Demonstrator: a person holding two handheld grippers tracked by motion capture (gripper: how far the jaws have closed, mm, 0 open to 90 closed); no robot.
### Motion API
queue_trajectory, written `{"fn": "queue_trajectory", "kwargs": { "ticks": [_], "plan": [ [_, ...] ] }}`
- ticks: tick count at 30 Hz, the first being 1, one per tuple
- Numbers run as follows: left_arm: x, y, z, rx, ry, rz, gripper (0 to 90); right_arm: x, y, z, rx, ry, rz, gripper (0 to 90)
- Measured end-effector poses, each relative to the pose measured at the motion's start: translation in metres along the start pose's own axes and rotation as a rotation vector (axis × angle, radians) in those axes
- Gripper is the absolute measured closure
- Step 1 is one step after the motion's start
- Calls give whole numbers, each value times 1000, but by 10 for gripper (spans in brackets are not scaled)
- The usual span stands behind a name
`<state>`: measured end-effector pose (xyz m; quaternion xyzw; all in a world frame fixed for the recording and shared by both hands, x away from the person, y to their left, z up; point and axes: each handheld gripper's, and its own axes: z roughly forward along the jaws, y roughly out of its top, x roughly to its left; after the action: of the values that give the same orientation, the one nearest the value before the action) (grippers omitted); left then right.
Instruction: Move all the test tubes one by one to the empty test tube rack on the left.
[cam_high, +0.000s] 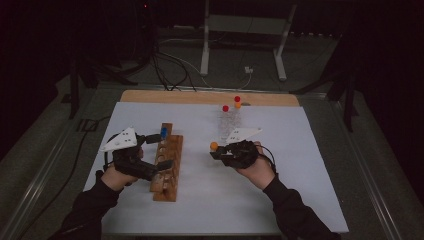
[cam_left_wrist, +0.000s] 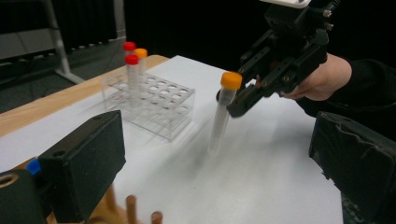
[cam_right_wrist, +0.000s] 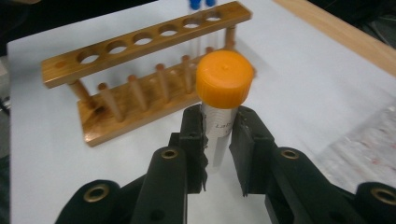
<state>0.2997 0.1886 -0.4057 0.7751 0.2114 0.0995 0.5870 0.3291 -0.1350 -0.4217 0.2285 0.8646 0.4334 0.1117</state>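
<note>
The right gripper (cam_right_wrist: 217, 140) grips a clear test tube with an orange screw cap (cam_right_wrist: 224, 79), its two black jaws pressed against the tube's sides just under the cap, so that the cap stands above the jaw tips in the right gripper view. In the left gripper view the same tube (cam_left_wrist: 223, 114) hangs roughly upright, a little tilted, from the jaws with its lower end above the white table sheet (cam_left_wrist: 261, 177), not touching it. From the high view the right gripper (cam_high: 216, 150) sits at mid-table, right of centre, with the orange cap (cam_high: 214, 145) at its left tip, well apart from the wooden test tube rack (cam_high: 167, 167) on the left side of the sheet. That rack has a row of round holes along its top bar and pegs along its base (cam_right_wrist: 140, 70); a blue-capped tube (cam_high: 163, 133) stands in its far end. The left gripper (cam_high: 157, 167) is held beside the wooden rack, its jaws standing wide apart with nothing between them, one on each side of the left gripper view. Near the far edge of the sheet stands a clear plastic tube rack (cam_left_wrist: 154, 100) holding two red-capped tubes (cam_left_wrist: 131, 70) and one orange-capped tube (cam_left_wrist: 141, 57), all upright at its far corner
</note>
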Motion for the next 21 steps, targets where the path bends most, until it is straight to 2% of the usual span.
{"fn": "queue_trajectory", "kwargs": {
  "ticks": [4, 8, 13, 21],
  "plan": [
    [-3, 4, 12, 2, -25, 13, 87, 7, 1, 4, 7, 25, -10, 746],
    [-6, 8, 24, 11, -46, 25, 165, 12, 2, 6, 12, 38, -16, 746],
    [-8, 11, 40, 23, -74, 24, 233, 14, 3, 6, 12, 53, -20, 746],
    [-10, 10, 62, 39, -93, 30, 373, 16, 5, 6, 13, 56, -27, 746]
  ]
}}
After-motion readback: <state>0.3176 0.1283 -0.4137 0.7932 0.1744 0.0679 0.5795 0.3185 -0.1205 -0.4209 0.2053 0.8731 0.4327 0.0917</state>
